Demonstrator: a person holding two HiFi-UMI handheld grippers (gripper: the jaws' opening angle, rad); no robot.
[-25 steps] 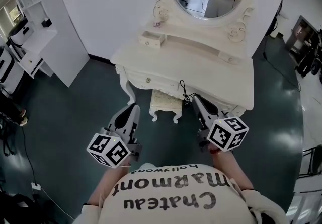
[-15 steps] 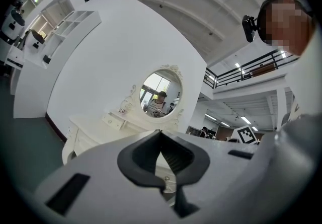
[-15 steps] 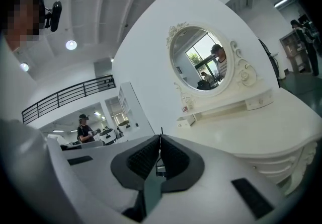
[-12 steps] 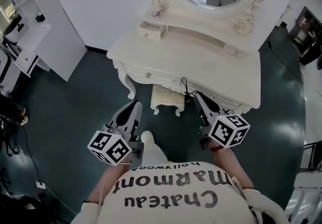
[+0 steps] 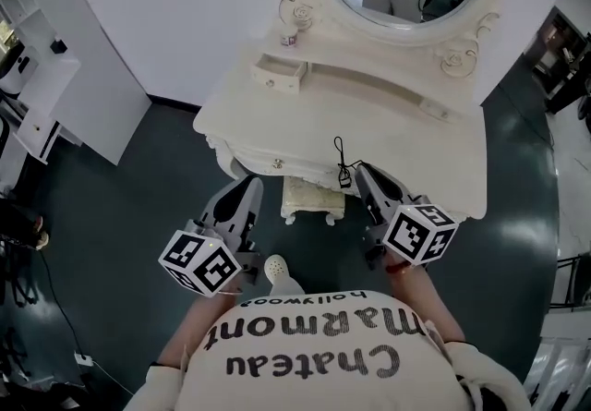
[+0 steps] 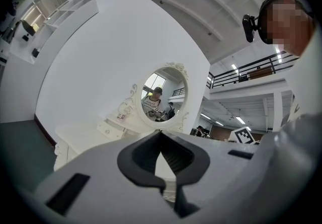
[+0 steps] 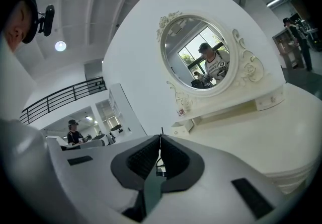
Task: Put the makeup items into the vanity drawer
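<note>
Head view finds left gripper point(image 5: 244, 189) and right gripper point(image 5: 365, 175) clenched empty by the front edge of the cream carved vanity point(image 5: 397, 127), drawer point(image 5: 277, 163) apparently unopened.

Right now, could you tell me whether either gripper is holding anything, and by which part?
Nothing is held: the left gripper and the right gripper both have their jaws together and empty.
</note>
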